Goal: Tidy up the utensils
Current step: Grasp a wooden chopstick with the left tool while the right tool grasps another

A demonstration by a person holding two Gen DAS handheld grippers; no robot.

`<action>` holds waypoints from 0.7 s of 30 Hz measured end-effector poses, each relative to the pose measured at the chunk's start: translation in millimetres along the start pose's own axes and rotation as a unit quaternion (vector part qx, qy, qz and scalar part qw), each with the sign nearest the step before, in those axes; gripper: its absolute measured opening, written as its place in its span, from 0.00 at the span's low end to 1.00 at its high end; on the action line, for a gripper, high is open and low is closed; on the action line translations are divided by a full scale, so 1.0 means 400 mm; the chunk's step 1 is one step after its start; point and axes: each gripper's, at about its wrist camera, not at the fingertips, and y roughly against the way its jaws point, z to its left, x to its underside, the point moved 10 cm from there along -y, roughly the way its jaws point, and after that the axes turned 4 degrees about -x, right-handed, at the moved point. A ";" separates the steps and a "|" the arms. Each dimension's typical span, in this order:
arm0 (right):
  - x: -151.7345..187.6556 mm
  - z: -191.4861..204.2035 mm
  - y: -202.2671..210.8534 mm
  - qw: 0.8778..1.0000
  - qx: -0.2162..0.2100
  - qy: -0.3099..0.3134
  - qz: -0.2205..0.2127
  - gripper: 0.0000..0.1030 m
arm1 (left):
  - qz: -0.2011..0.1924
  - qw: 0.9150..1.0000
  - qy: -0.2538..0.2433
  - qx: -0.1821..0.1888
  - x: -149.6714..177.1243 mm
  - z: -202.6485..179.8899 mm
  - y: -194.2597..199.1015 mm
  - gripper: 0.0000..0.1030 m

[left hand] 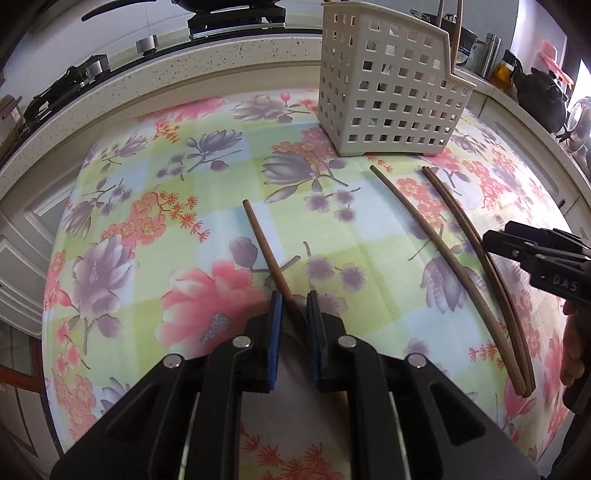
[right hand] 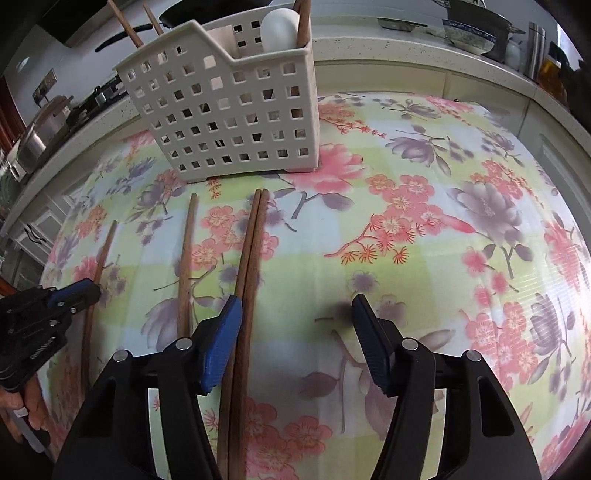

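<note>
Several brown chopsticks lie on the floral tablecloth (left hand: 177,206) in front of a beige perforated utensil basket (left hand: 388,92) (right hand: 229,110). My left gripper (left hand: 294,317) points down over the leftmost chopstick (left hand: 266,251). Its blue pads stand a narrow gap apart with the chopstick's near end between them, against the left pad and clear of the right one. My right gripper (right hand: 297,314) is open, and a pair of chopsticks (right hand: 251,258) lying side by side touches its left pad. A single chopstick (right hand: 186,258) lies between the two grippers. The basket holds more chopsticks and a white spoon (right hand: 280,26).
A speckled stone counter (left hand: 221,74) curves behind the table and carries a stove and pans on the left. A dark kettle (left hand: 539,96), bottles and bowls stand on it to the right. A hand (right hand: 33,406) holds the left gripper's grip.
</note>
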 end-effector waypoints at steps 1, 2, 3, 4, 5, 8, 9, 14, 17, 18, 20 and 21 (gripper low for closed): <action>0.000 0.000 -0.001 1.000 0.001 0.001 0.000 0.57 | -0.001 1.000 0.001 0.002 0.000 -0.001 0.001 0.15; -0.002 0.000 -0.002 1.000 0.004 0.003 -0.001 0.57 | -0.002 1.000 0.001 0.004 0.000 -0.003 0.002 0.17; -0.003 -0.001 -0.004 1.000 0.008 0.006 -0.002 0.57 | -0.002 1.000 0.002 0.005 0.001 -0.004 0.002 0.18; -0.004 0.000 -0.005 1.000 0.010 0.011 -0.003 0.56 | -0.003 1.000 0.003 0.006 0.000 -0.005 0.002 0.19; -0.005 0.000 -0.005 1.000 0.011 0.013 -0.003 0.56 | -0.003 1.000 0.003 0.007 -0.001 -0.008 0.003 0.22; -0.005 -0.007 -0.003 1.000 0.019 0.022 -0.004 0.50 | -0.004 1.000 0.003 0.007 0.000 -0.012 0.004 0.34; -0.004 -0.007 -0.002 1.000 0.019 0.022 -0.004 0.50 | -0.003 1.000 0.006 0.003 0.000 -0.010 0.003 0.37; -0.012 -0.009 -0.014 0.999 0.041 0.036 0.003 0.49 | 0.000 1.000 0.003 -0.022 -0.003 -0.002 -0.003 0.37; -0.020 -0.003 -0.023 0.999 0.035 0.033 0.007 0.46 | 0.002 1.000 0.006 -0.029 -0.004 -0.002 -0.006 0.35; -0.021 -0.003 -0.024 0.999 0.033 0.034 0.007 0.44 | 0.003 1.000 0.005 -0.029 -0.005 -0.006 -0.006 0.31; -0.023 -0.006 -0.024 0.999 0.032 0.036 0.006 0.40 | 0.003 1.000 -0.001 -0.030 -0.007 -0.015 -0.008 0.25; -0.024 -0.005 -0.024 0.999 0.031 0.038 0.006 0.35 | 0.003 1.000 -0.003 -0.030 -0.007 -0.019 -0.009 0.19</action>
